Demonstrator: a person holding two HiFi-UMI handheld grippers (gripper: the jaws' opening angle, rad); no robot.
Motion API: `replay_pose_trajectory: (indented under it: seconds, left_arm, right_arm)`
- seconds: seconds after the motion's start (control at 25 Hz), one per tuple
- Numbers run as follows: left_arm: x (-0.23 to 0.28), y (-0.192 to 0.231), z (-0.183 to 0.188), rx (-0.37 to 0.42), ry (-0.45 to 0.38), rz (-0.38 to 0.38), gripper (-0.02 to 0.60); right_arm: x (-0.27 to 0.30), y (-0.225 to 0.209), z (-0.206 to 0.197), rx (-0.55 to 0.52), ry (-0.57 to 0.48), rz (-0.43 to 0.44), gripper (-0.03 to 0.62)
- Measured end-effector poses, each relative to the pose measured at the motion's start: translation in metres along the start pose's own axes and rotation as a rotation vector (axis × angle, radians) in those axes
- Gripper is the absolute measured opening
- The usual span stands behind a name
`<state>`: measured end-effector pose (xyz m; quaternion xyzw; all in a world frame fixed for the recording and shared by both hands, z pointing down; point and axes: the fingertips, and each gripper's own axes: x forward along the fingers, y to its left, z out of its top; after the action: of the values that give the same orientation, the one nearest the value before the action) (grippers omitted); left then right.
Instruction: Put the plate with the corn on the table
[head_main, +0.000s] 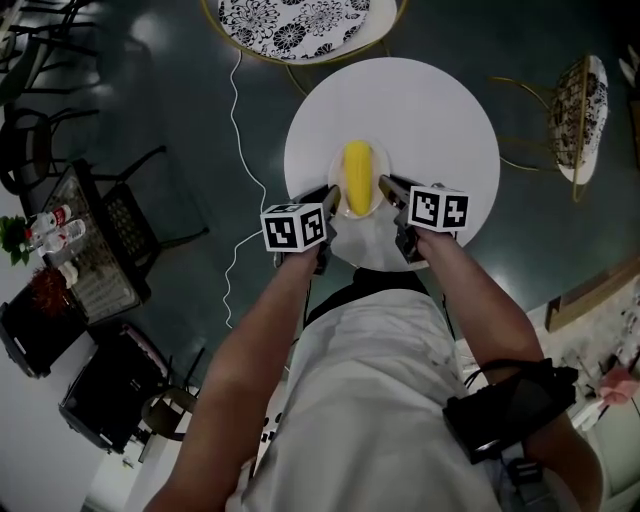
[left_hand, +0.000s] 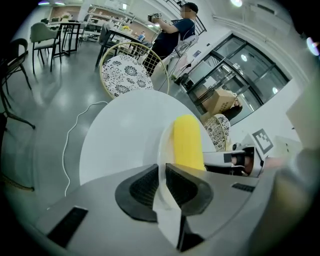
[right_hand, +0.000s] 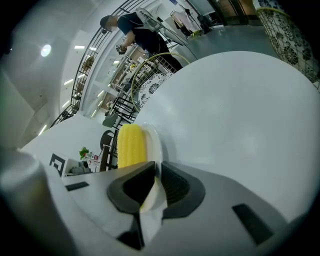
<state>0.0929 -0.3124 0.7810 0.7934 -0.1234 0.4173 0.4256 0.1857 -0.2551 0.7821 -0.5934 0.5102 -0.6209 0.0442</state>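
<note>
A dark polished floor (head_main: 180, 110) spreads under a round white table (head_main: 440, 120), with a patterned-cushion chair (head_main: 295, 22) on the table's far side from you and a white cable (head_main: 236, 150) trailing across the floor out beyond your left gripper (head_main: 330, 203).

Both your tools are on the plate (head_main: 337, 168). The left gripper has its jaws pressed together on the rim at its own side. The right gripper (head_main: 389, 190) pinches the opposite rim the same way, with only the thin white edge between its pads. The corn (head_main: 357, 174) lies along the middle of the plate, between your two grippers and just ahead of their tips.

From the left gripper view the corn (left_hand: 188, 142) rises right beyond the jaws, and the tabletop (left_hand: 120, 135) stretches away past the plate's rim (left_hand: 162, 150). The right gripper view shows the matching picture: corn (right_hand: 131, 145) and rim (right_hand: 154, 140) close ahead, and the table (right_hand: 240, 110) wide beyond.

You appear to be at the setting-down step. The plate hangs over the near part of the table, though whether its base already touches can't be told. Next, lower both ends level so the corn doesn't roll. Once the plate rests flat, part both pairs of jaws together and draw straight back.
</note>
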Motion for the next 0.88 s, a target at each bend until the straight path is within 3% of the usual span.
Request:
replay_pose_trajectory:
  seconds: [0.88]
  left_arm:
    - [0.019,0.002,0.021,0.142,0.005,0.048,0.044]
  right_arm:
    - [0.012,-0.009,0.019,-0.149,-0.022,-0.051,0.051]
